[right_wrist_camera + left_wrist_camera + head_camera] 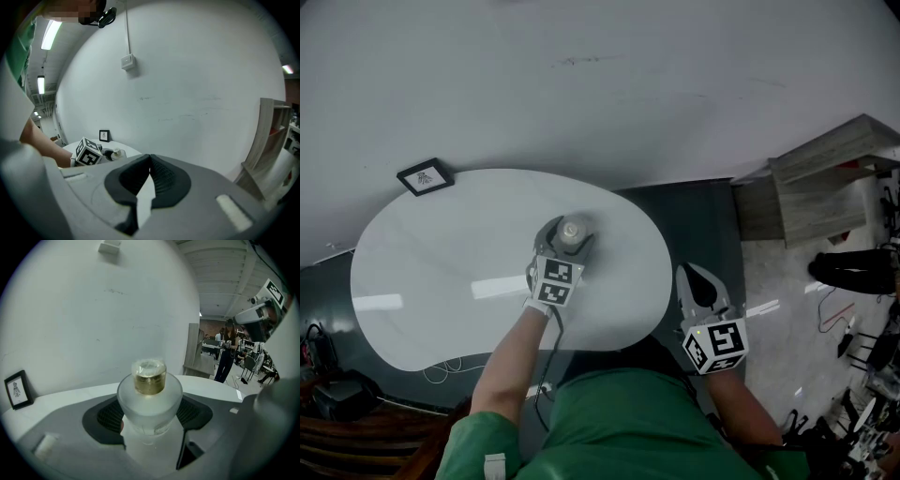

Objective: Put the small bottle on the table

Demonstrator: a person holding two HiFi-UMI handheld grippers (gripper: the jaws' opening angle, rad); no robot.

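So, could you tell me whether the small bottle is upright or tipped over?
Upright: the small bottle has its gold cap on top, and the left tool grips its frosted body from both sides.

I log: small bottle (pixel 149 401), frosted matt glass; cap (pixel 149 377), gold metal look; bench (pixel 441 272), smooth glossy white; left gripper (pixel 150 417) jaws, matt grey plastic, ribbed black pads (pixel 110 417).

left gripper (pixel 151 420): dark pads pressed on both sides of the small bottle (pixel 149 401) | bottle: frosted, upright, gold cap (pixel 149 378) on top | table (pixel 70 397): white, curved edge behind bottle | picture frame (pixel 18 389): far left on table, by white wall (pixel 93 310) | person (pixel 227 355): standing, right background, well apart
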